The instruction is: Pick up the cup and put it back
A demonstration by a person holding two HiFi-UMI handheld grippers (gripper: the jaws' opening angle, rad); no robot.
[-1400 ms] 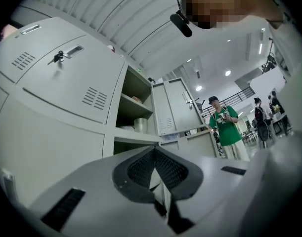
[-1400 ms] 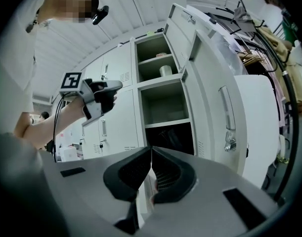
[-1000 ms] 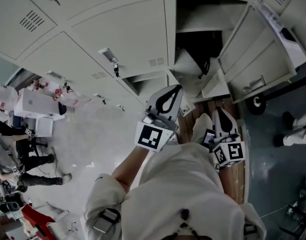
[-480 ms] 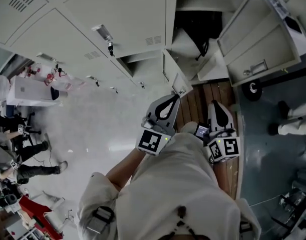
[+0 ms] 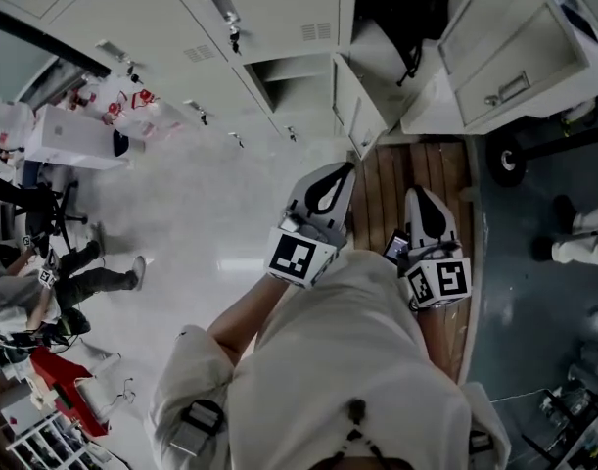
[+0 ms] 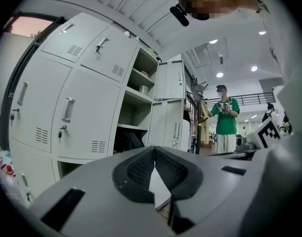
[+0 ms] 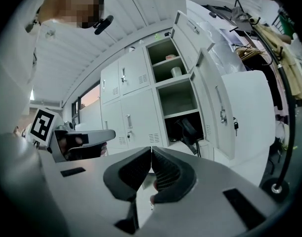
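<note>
A pale cup (image 7: 176,72) stands on the upper shelf of an open locker; in the left gripper view the cup (image 6: 144,89) shows on the same shelf. Both grippers are held low in front of the person, well short of the lockers and aimed toward them. My left gripper (image 5: 330,179) (image 6: 153,149) is shut with nothing between its pads. Beside it my right gripper (image 5: 423,204) (image 7: 151,149) is shut and empty too. In the head view the cup cannot be made out.
A dark bag (image 7: 188,130) fills the compartment under the cup's shelf. Open locker doors (image 5: 357,101) jut out toward me. A wooden floor strip (image 5: 391,174) runs beneath the grippers. A person in a green shirt (image 6: 226,120) stands to the right, and a wheeled cart (image 5: 502,160) is near.
The lockers have slid toward the top of the head view and more floor shows, so the grippers stand farther from them. Both grippers stayed shut.
</note>
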